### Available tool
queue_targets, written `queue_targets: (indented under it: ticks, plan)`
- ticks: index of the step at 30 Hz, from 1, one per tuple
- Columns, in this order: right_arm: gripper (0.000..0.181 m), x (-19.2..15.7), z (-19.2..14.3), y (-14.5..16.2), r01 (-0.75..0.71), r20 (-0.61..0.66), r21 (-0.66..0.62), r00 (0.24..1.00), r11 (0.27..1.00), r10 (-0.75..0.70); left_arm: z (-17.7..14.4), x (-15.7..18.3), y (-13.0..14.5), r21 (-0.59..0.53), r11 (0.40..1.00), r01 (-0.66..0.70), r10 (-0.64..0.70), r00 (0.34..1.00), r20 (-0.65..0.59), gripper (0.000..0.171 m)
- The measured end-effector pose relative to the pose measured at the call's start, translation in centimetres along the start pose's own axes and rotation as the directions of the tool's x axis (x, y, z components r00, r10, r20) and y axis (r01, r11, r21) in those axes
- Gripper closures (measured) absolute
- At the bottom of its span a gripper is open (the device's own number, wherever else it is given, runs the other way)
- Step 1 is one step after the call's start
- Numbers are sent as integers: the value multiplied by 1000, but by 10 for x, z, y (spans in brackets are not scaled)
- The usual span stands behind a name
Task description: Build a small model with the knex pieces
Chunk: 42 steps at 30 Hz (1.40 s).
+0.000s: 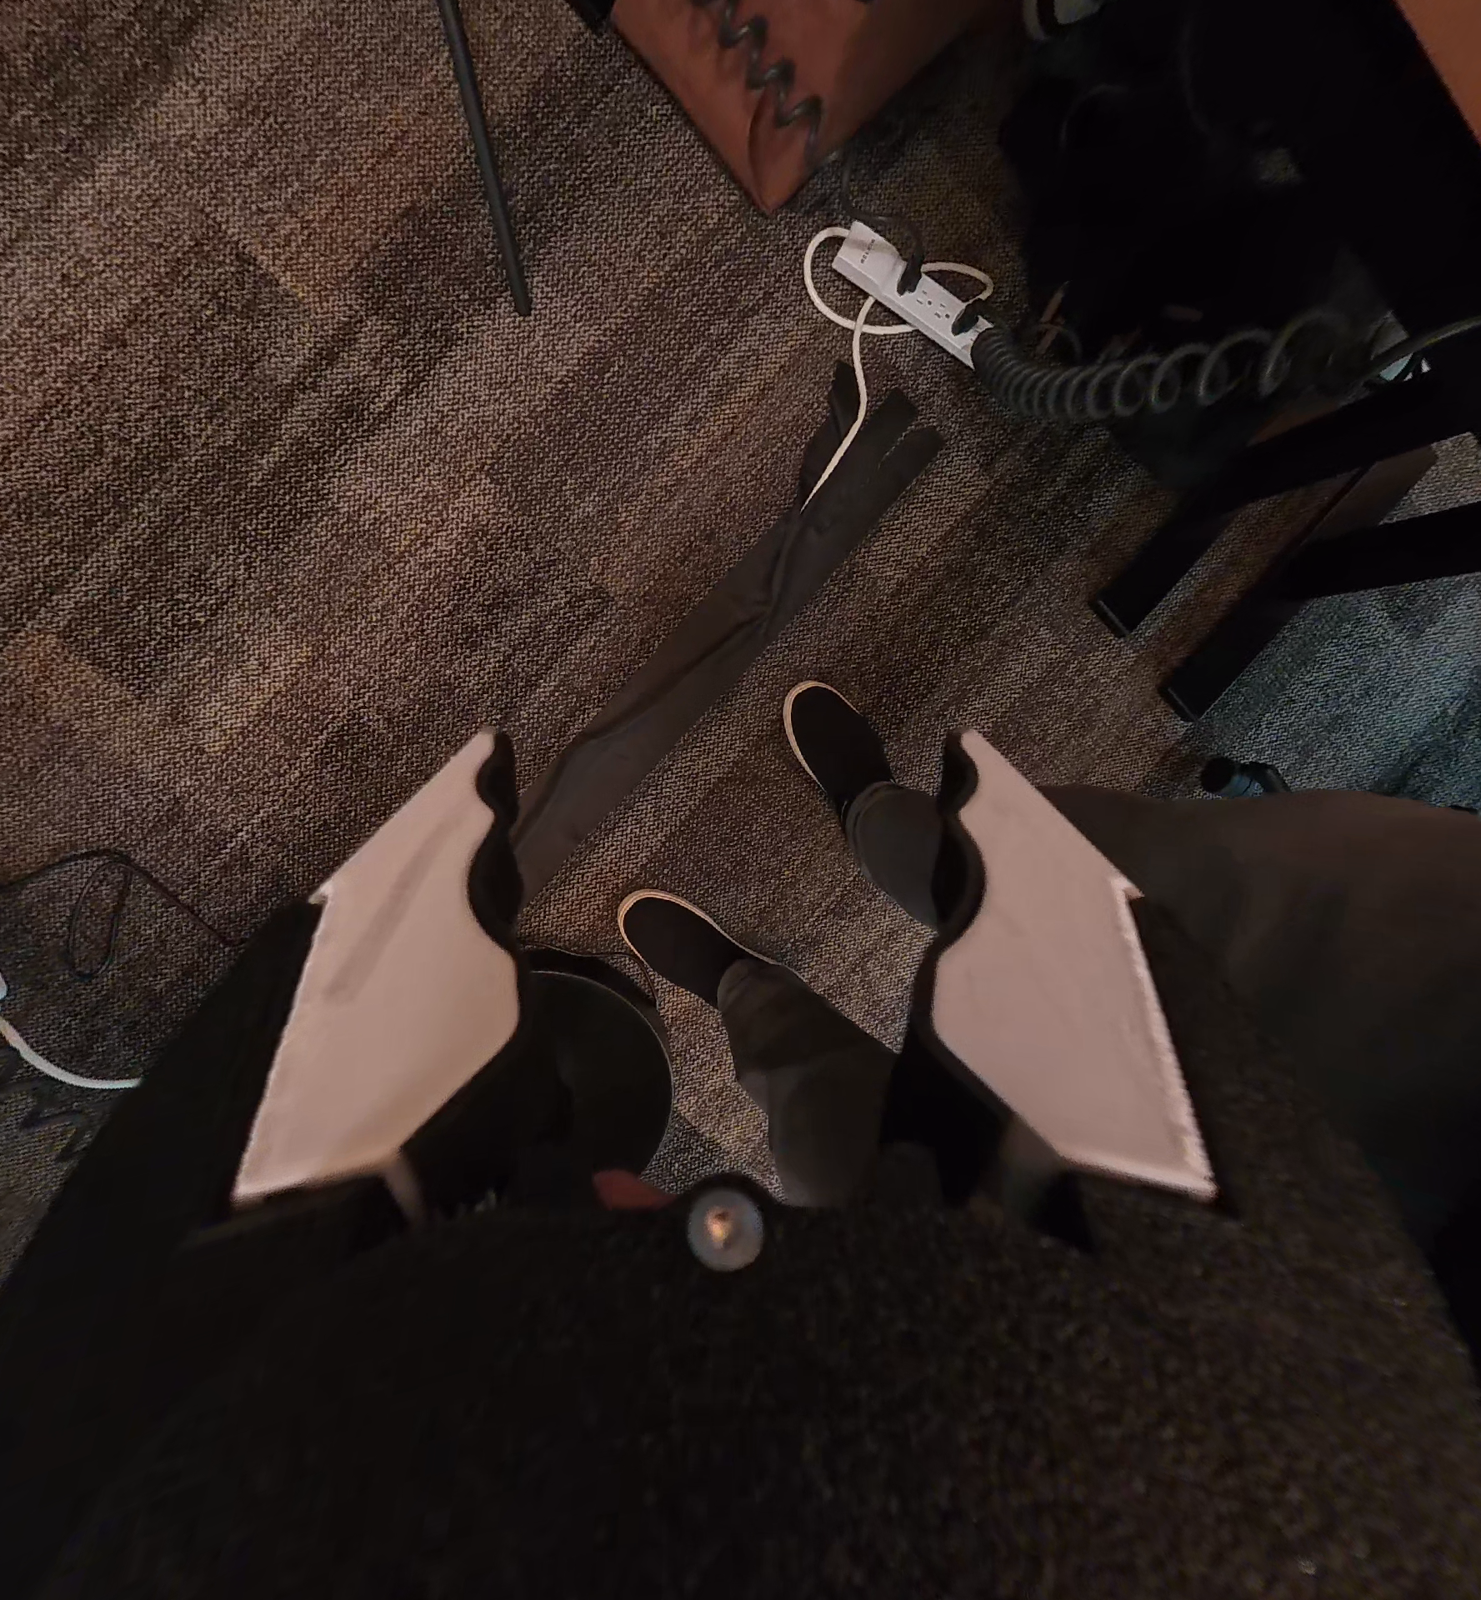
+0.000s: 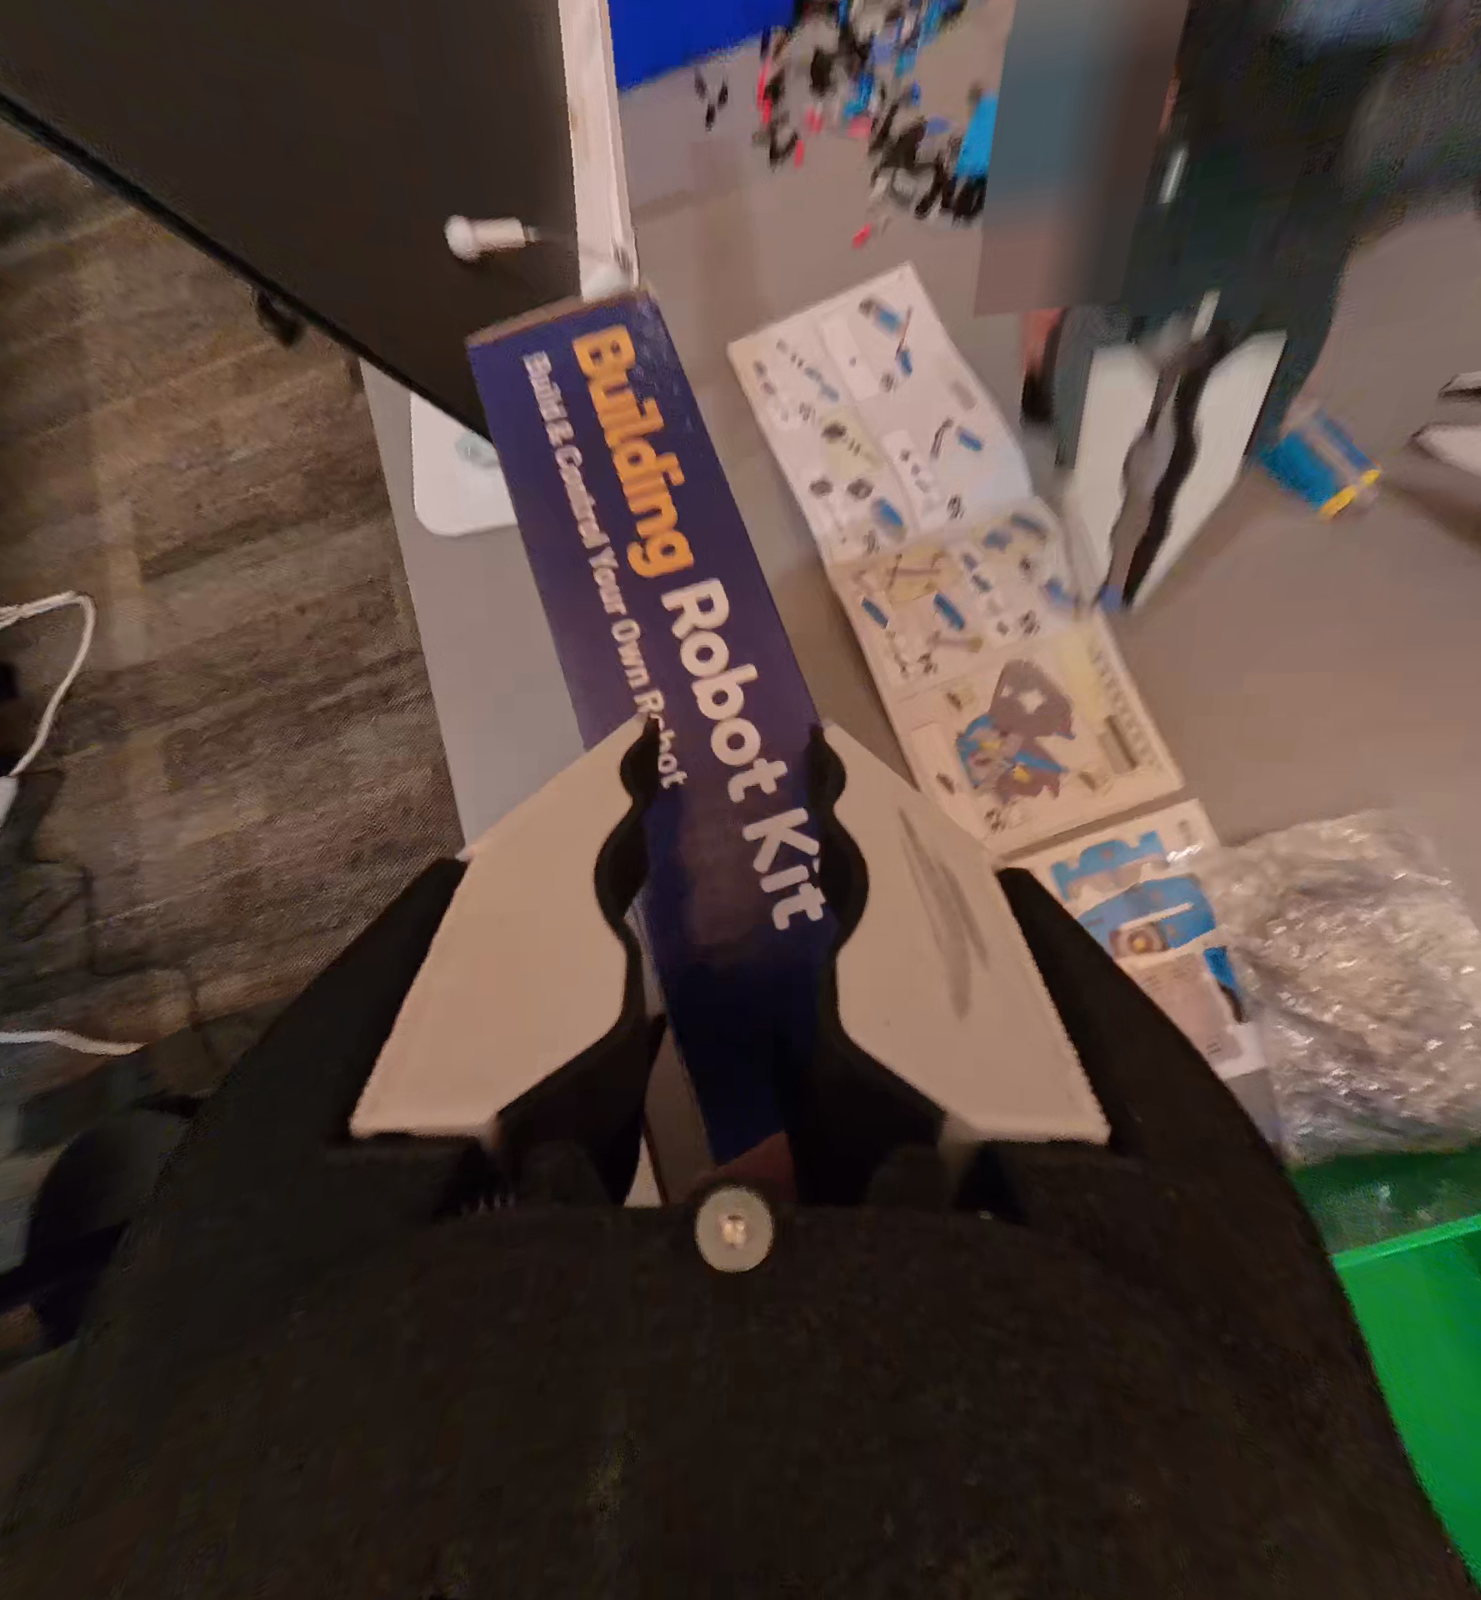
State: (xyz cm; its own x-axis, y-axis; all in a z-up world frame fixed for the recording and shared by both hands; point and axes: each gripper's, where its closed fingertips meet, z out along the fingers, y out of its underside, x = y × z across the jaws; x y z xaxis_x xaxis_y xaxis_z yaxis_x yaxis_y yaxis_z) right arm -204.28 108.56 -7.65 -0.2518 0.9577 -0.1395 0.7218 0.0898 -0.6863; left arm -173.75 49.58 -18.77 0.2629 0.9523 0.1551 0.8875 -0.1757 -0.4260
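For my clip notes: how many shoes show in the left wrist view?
2. One dark shoe lies on the carpet just beyond the fingertips of the open left gripper; the other shoe sits between its fingers, nearer the camera. None seems hidden.

Dim warm light, motion blur, wide-angle edge distortion

**Obscured and Cropped Regions**

From my remote station, the blue box (image 2: 676,606) has its near end hidden behind the right gripper (image 2: 732,745). The small parts (image 2: 875,112) beyond it are blurred past identification. The green bin (image 2: 1447,1351) is cut by the picture's edge. The table legs (image 1: 1291,537) vanish into shadow.
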Motion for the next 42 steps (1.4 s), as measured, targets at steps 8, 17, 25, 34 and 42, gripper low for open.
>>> queue_targets:
  ticks: [8, 17, 25, 34, 42]
  plan:
    - [140, -7, -22, -21, 48, 11, 48, 999, 998, -48, -6, -6, 1, 14, 999, 30, -30, 999, 21, 76]
    - [156, -149, -70, -72, 408, 177, 234, 875, 883, -451, -43, -25, 0, 138, 982, 131, -146, 984, 100, 77]
    - [159, -452, -58, 10, 527, 756, 276, 397, 804, -520, -99, -91, 38, 290, 915, 282, -353, 906, 234, 82]
    - [158, -713, -116, 62, 469, 893, 385, 28, 795, -449, -205, -342, 43, 610, 736, 294, -612, 674, 413, 98]
    - [158, -739, -80, 91, 537, 906, 262, 150, 802, -397, -319, -531, 31, 718, 679, 154, -667, 538, 515, 110]
